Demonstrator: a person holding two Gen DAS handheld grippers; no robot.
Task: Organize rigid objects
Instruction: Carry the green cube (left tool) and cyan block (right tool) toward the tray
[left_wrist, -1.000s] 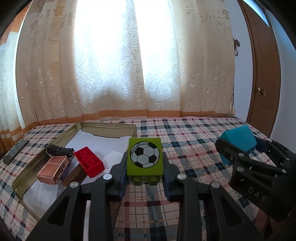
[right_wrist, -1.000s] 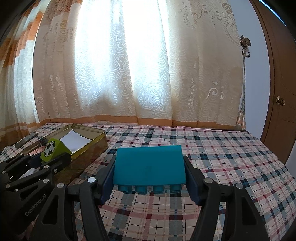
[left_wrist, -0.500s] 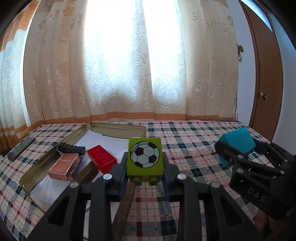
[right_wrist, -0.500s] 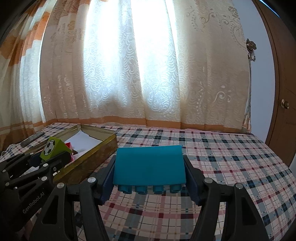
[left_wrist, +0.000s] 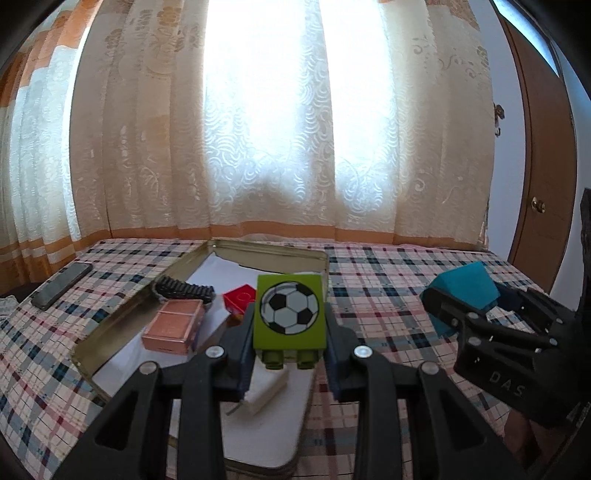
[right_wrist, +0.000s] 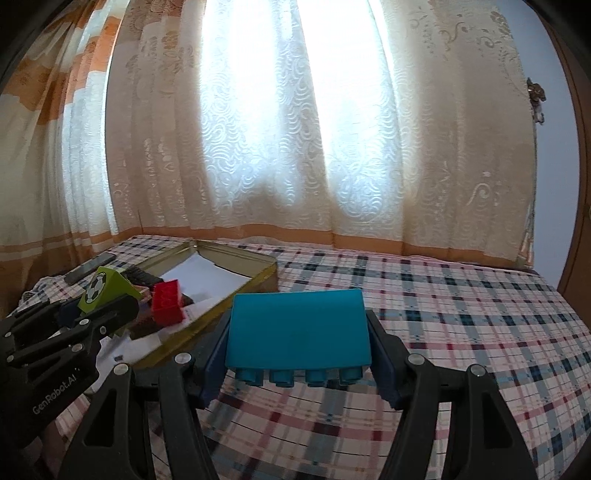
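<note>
My left gripper (left_wrist: 290, 347) is shut on a green brick (left_wrist: 289, 312) with a football picture, held above the near end of an open gold tin (left_wrist: 266, 254) lined with white paper. Inside the tin lie a red brick (left_wrist: 239, 298), a copper-coloured box (left_wrist: 173, 329), a black ridged piece (left_wrist: 184, 288) and a white block (left_wrist: 266, 389). My right gripper (right_wrist: 297, 341) is shut on a wide teal brick (right_wrist: 298, 326), studs toward the camera, above the checked cloth just right of the tin (right_wrist: 258, 260). The left wrist view shows that teal brick (left_wrist: 467, 288) at right.
A dark phone (left_wrist: 61, 286) lies on the checked tablecloth (left_wrist: 388, 291) left of the tin. Lace curtains (left_wrist: 280, 129) hang behind the table and a brown door (left_wrist: 539, 184) stands at right. The cloth to the right of the tin is bare.
Both grippers have shifted left toward the tin with their bricks. The left one now hangs over the tin's near end; the tin looms larger in the right wrist view.
</note>
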